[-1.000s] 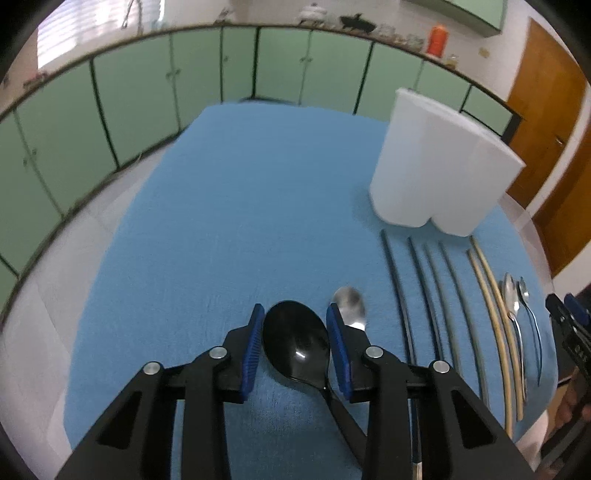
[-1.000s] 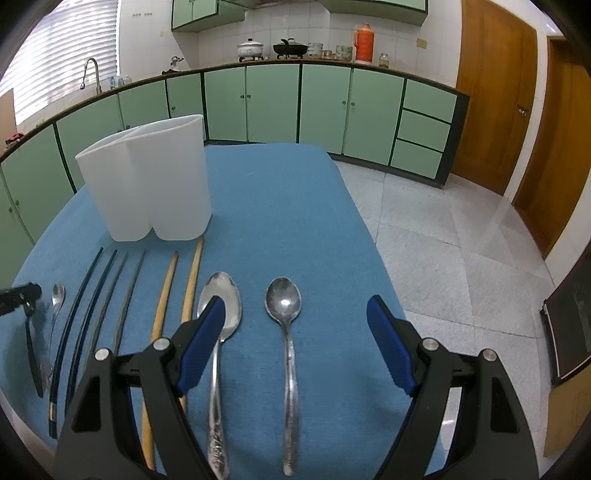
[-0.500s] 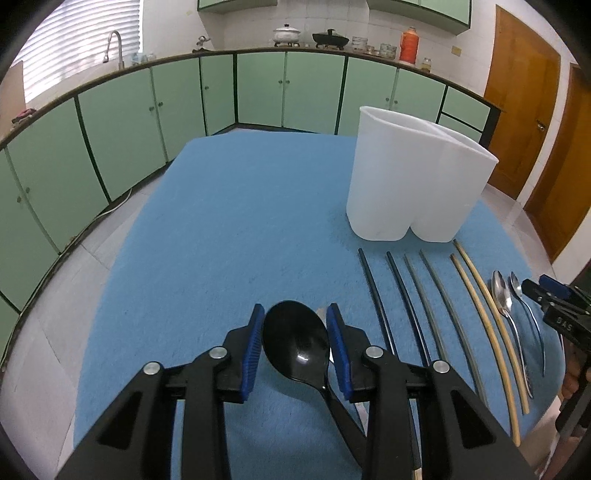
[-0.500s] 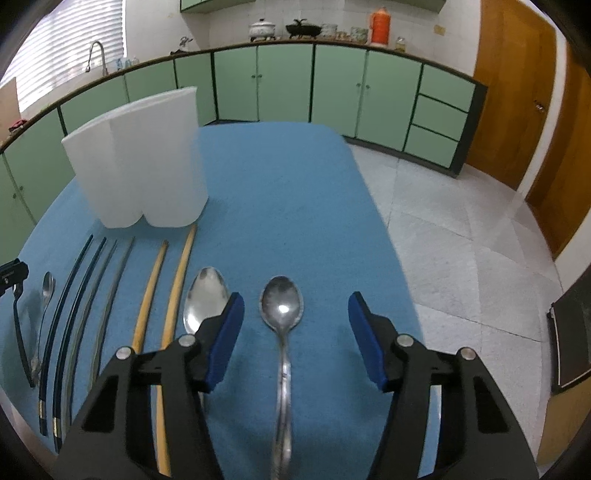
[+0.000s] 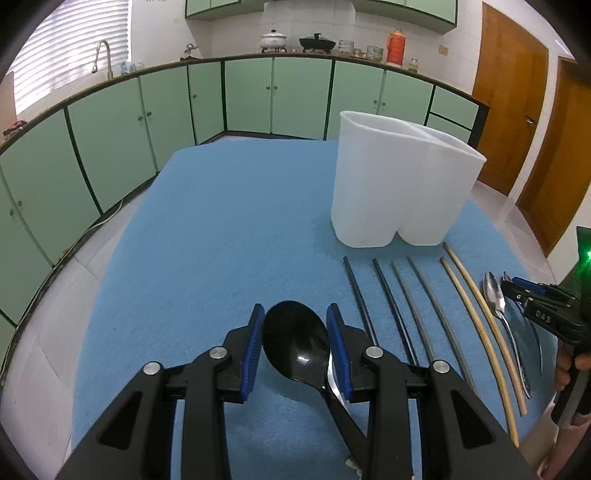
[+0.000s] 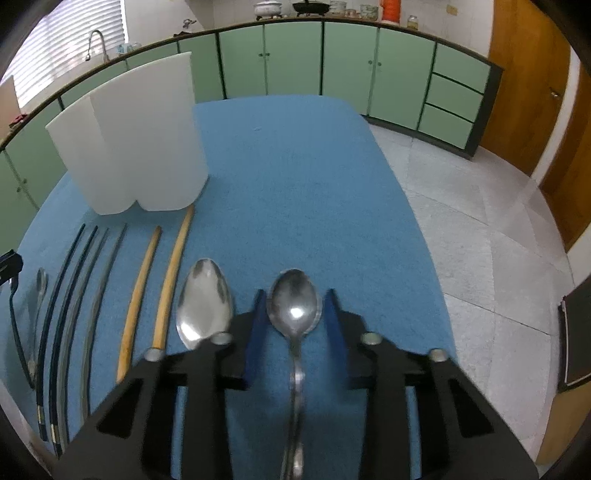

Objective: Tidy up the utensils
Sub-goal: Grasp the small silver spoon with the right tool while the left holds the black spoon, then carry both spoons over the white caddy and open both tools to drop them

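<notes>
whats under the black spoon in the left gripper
A metal spoon's handle shows just beside and beneath the black spoon, which sits between the left gripper's pads over the blue tablecloth. Its bowl is hidden.

A kitchen — pale green cabinets (image 5: 277, 99) run under a dark counter (image 5: 155, 68) along white tiled walls (image 5: 314, 18). A tap (image 5: 101, 57) stands beneath a bright window with blinds (image 5: 70, 48). Brown wooden doors (image 5: 509, 92) close the right side — the floor (image 6: 480, 206) is grey tile.
</notes>
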Demonstrator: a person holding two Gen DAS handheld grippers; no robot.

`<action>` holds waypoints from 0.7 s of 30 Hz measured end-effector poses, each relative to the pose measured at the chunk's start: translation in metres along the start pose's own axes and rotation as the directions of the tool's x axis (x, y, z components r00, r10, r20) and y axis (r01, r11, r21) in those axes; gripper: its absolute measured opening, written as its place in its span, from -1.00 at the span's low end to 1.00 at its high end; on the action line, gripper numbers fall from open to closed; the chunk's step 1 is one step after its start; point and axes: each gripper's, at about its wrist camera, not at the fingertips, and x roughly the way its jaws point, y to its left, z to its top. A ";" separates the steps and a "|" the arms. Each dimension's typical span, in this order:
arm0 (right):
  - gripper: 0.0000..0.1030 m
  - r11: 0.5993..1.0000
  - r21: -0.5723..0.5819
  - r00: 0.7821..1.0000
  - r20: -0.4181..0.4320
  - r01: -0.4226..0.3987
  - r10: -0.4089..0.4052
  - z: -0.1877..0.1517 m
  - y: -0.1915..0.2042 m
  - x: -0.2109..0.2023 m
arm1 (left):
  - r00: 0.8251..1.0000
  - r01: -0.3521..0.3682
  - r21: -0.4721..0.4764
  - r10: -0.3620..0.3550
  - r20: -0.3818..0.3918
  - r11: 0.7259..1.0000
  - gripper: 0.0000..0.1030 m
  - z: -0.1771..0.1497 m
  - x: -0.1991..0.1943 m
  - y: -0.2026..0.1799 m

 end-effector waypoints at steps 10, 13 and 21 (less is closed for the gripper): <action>-0.47 0.997 0.026 0.984 0.168 -0.070 0.065 -0.006 -0.006 -0.049 | 0.996 0.006 0.012 -0.007 0.091 1.000 -0.34 -0.002 -0.026 -0.003; -0.47 0.996 0.018 0.969 0.235 -0.088 0.081 -0.004 -0.005 -0.067 | 0.991 0.013 0.008 -0.014 0.135 1.000 -0.34 0.000 -0.038 -0.004; -0.47 0.991 0.014 0.937 0.329 -0.130 0.118 0.005 -0.006 -0.094 | 0.974 0.016 0.006 -0.017 0.224 1.000 -0.34 0.005 -0.058 -0.003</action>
